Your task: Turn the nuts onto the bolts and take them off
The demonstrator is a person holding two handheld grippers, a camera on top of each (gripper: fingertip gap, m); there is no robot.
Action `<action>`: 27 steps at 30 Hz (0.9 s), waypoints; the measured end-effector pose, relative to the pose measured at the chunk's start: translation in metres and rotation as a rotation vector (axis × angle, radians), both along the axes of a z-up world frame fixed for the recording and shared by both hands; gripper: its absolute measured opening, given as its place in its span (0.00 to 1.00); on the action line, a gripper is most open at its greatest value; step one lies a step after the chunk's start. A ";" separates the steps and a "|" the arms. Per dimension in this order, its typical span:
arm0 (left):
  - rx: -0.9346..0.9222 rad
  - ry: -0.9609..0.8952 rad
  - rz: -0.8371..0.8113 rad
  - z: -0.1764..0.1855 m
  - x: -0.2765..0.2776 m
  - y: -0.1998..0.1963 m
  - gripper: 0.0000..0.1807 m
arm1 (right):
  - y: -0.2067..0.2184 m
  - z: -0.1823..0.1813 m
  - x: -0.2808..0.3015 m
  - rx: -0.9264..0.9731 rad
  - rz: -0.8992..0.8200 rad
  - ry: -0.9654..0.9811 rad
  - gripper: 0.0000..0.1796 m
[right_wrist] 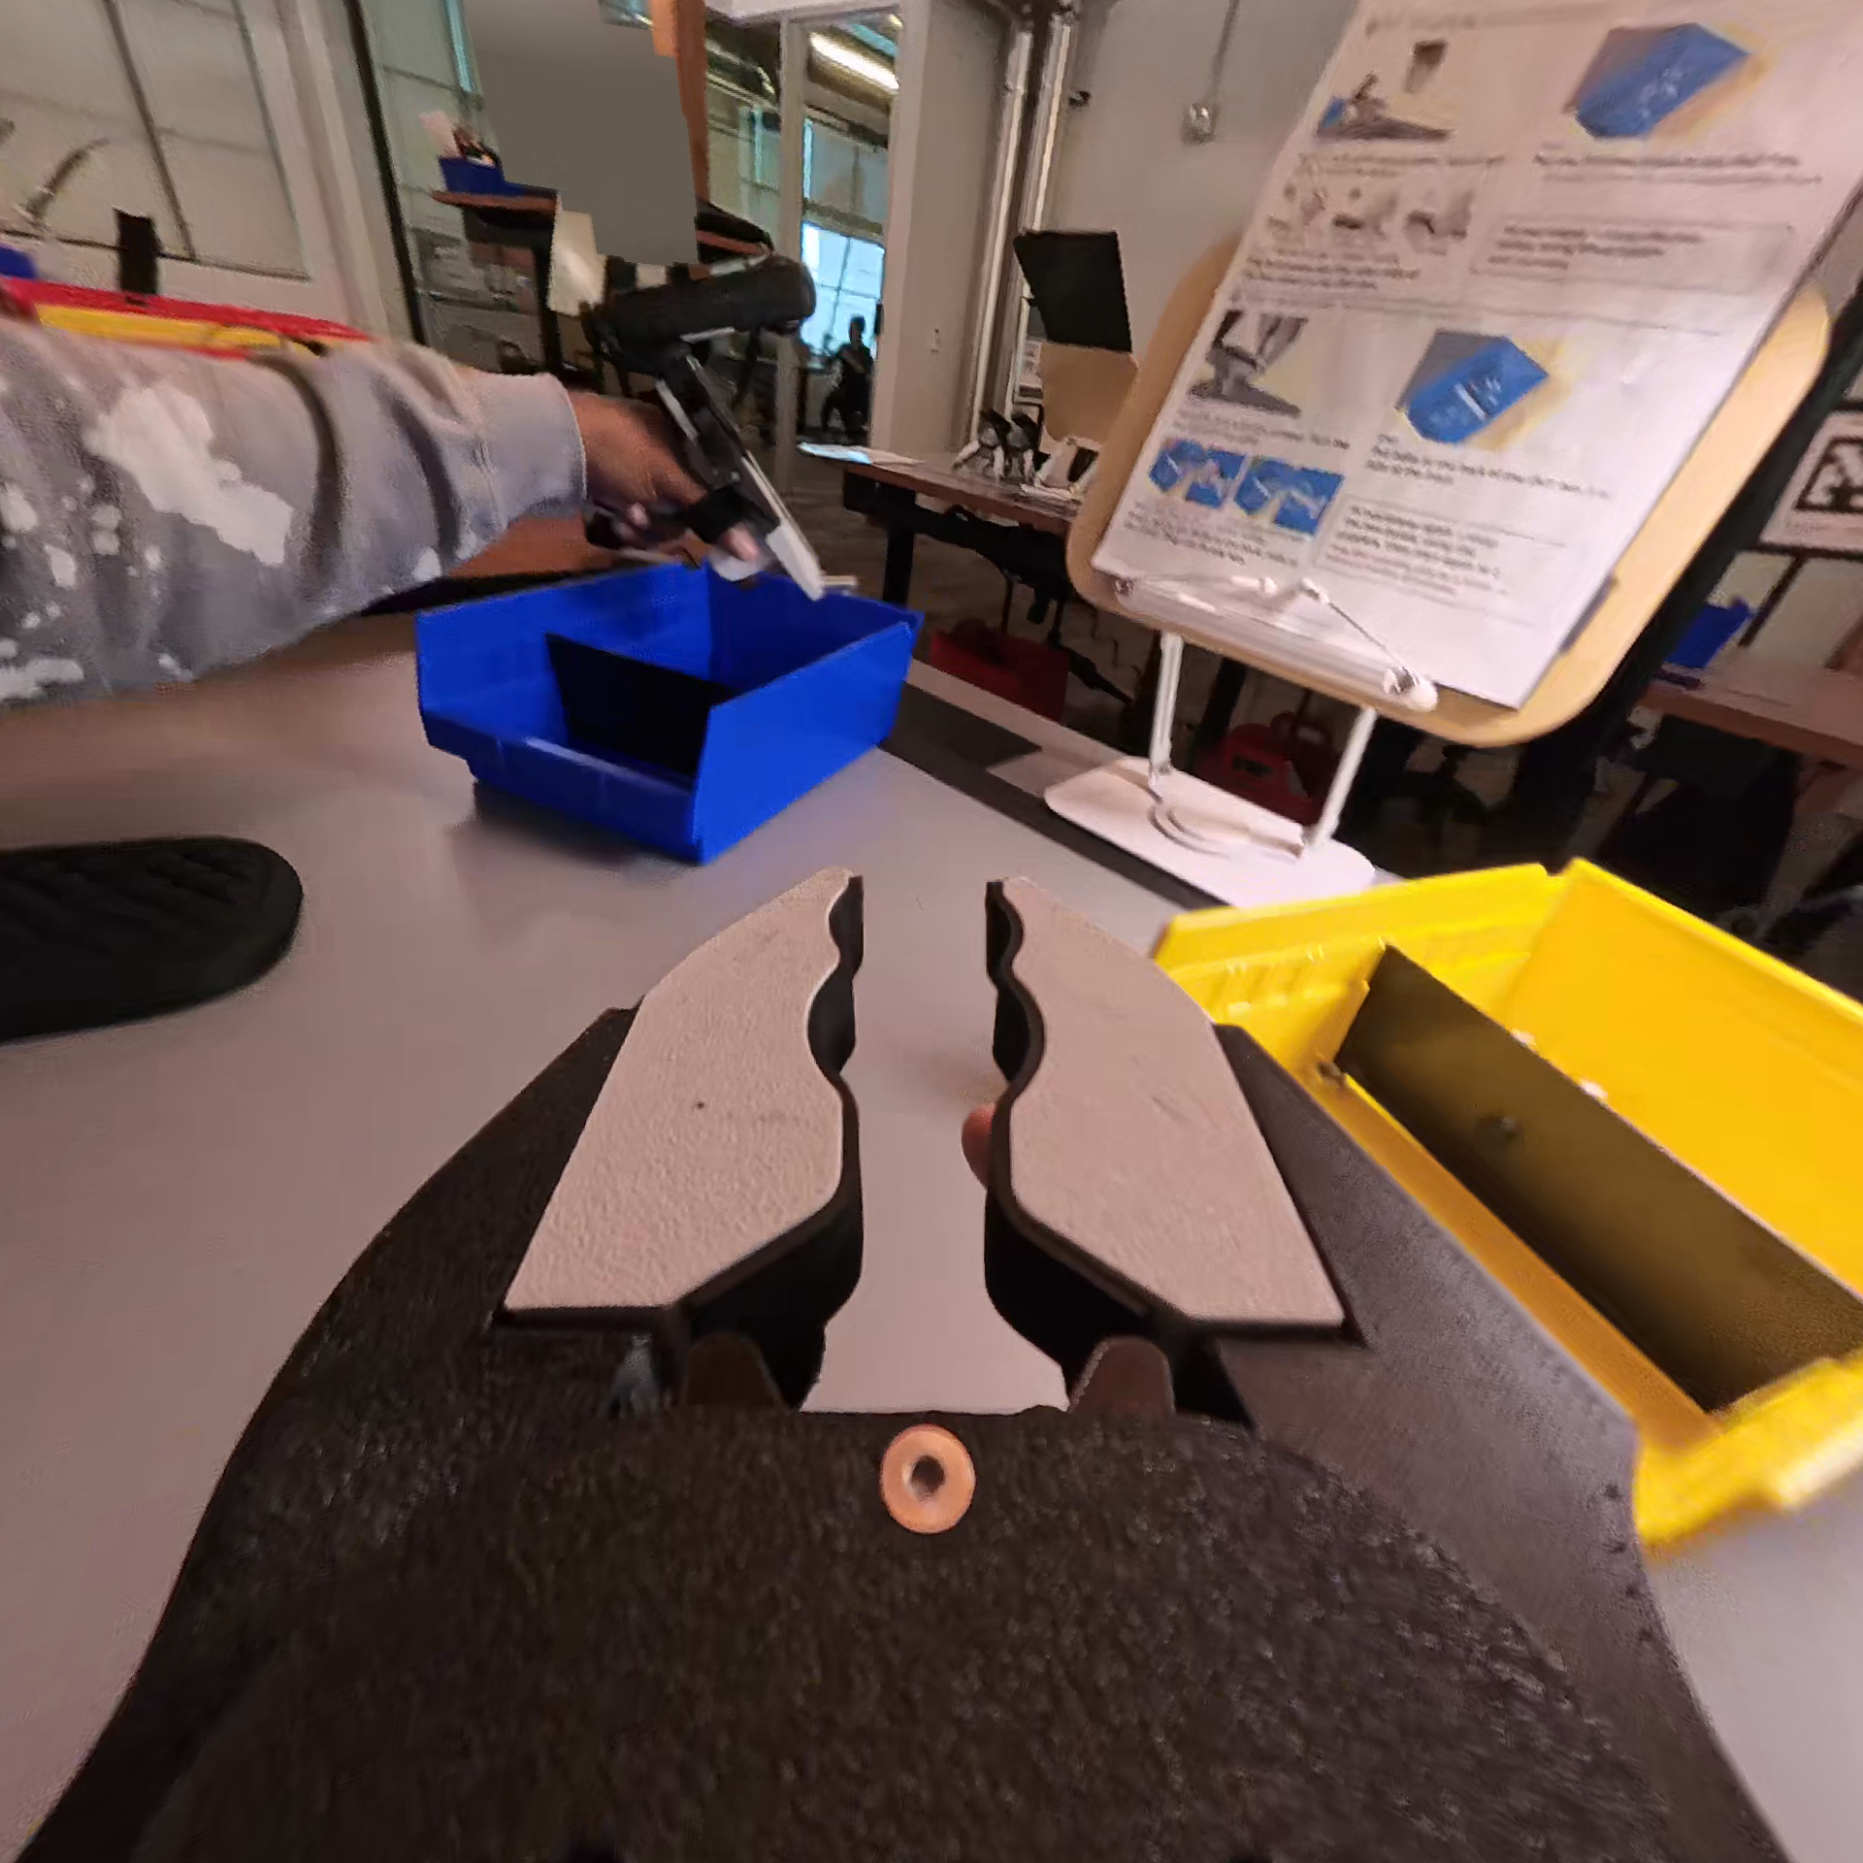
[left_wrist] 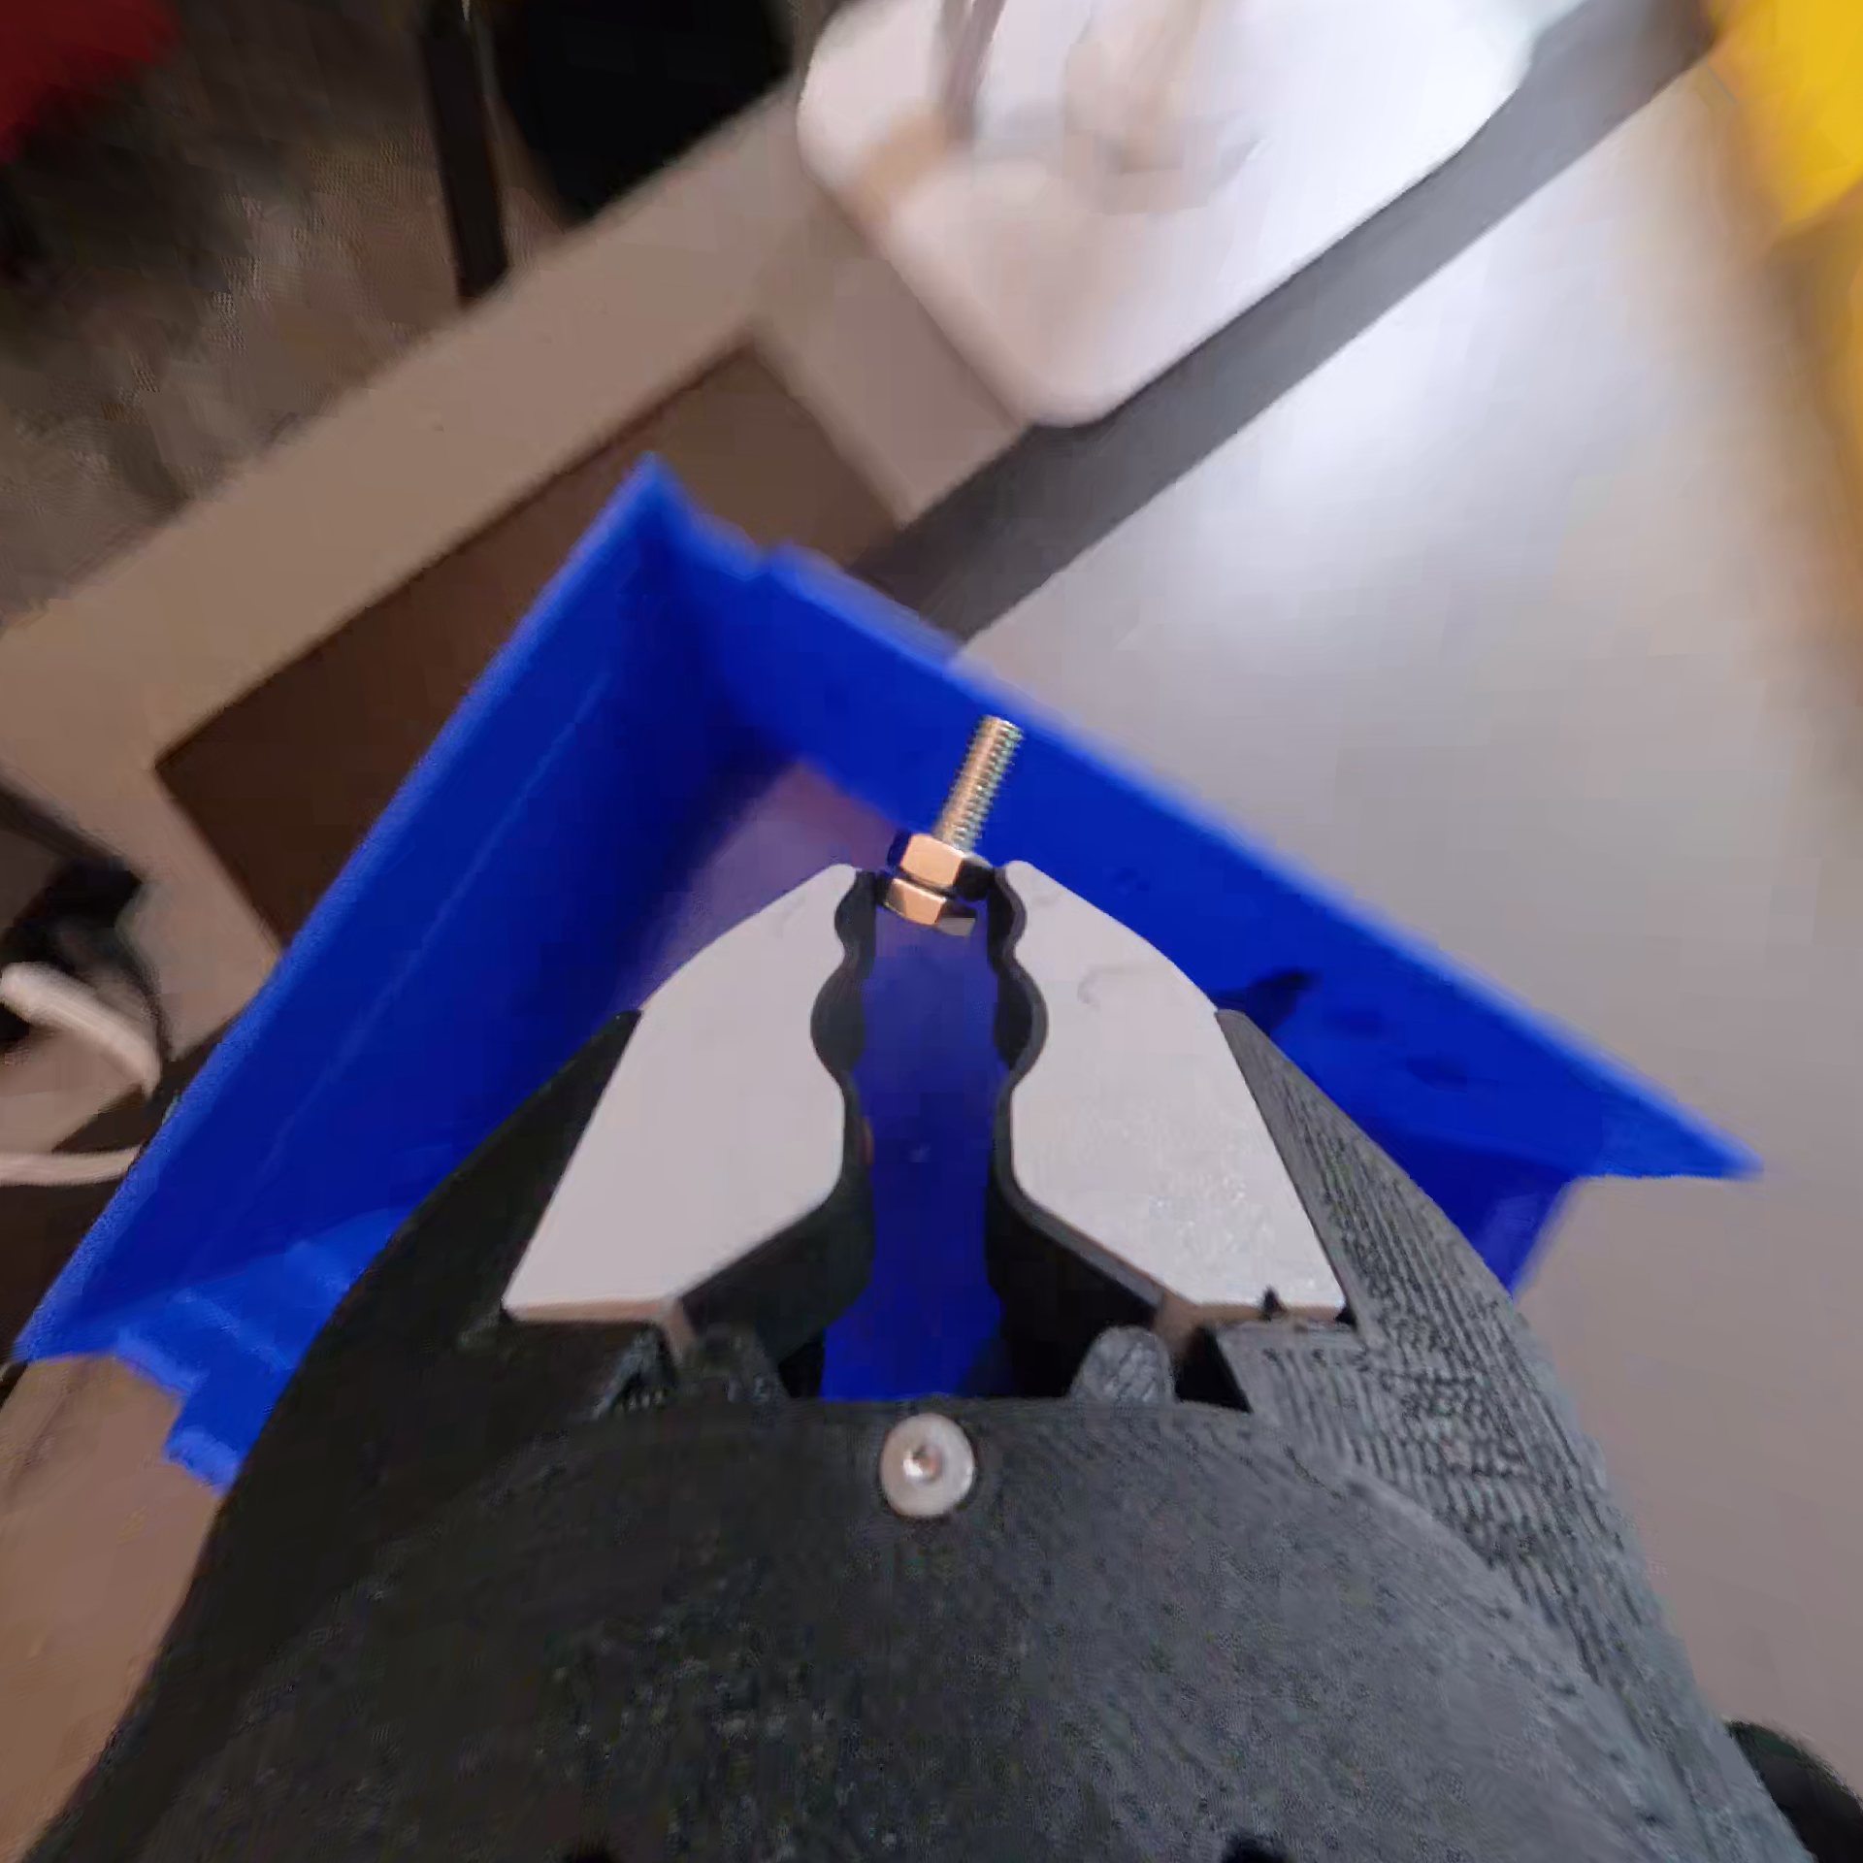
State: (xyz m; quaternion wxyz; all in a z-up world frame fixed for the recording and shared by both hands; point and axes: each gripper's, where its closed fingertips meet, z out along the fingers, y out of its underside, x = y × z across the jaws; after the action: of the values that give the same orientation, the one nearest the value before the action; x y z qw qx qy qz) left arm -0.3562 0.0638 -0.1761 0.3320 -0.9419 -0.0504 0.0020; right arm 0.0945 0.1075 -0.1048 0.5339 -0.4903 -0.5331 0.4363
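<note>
- We see the left gripper [left_wrist: 929, 887] closed at its fingertips on a bolt [left_wrist: 953, 837], pinching it at the hex head; a nut [left_wrist: 933, 860] sits on the shank right against that head; the threaded end points up and away, slightly tilted to the right.
- We find the held bolt above the open blue bin [left_wrist: 565, 907]; the bin stands on the grey table [left_wrist: 1411, 706], near its far edge.
- We see the right gripper [right_wrist: 924, 892] low over the bare table, its fingers parted by a clear gap, holding nothing.
- From the right wrist view, we see the left gripper over the blue bin's far side, held by a hand [right_wrist: 630, 464]; a yellow bin [right_wrist: 1512, 1109] with a dark divider lies just to the right gripper's right; a white stand carrying an instruction sheet [right_wrist: 1462, 302] stands behind it.
</note>
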 end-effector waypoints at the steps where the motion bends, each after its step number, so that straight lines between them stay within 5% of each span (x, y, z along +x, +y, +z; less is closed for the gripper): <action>1: 0.111 -0.029 -0.035 0.024 0.020 0.008 0.13 | -0.003 0.013 -0.012 0.002 0.025 0.015 0.12; 5: 0.517 -0.179 -0.229 0.111 0.123 0.025 0.12 | -0.012 0.074 -0.070 -0.020 0.136 0.096 0.12; 9: 0.784 -0.380 -0.420 0.154 0.228 0.019 0.12 | -0.022 0.114 -0.127 -0.079 0.256 0.113 0.16; 14: 0.877 -0.547 -0.539 0.151 0.293 0.005 0.12 | -0.038 0.102 -0.157 -0.131 0.381 0.073 0.17; 19: 0.825 -0.577 -0.583 0.129 0.306 0.007 0.12 | -0.045 0.083 -0.159 -0.086 0.452 0.045 0.05; 27: 0.767 -0.595 -0.816 0.109 0.335 -0.008 0.18 | -0.053 0.065 -0.131 -0.105 0.726 -0.048 0.05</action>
State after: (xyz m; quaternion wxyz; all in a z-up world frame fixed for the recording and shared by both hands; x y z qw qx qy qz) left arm -0.0210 0.0556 -0.0674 0.5917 -0.6597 0.2254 -0.4049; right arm -0.0360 0.0549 -0.0395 0.3059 -0.3060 -0.6615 0.6126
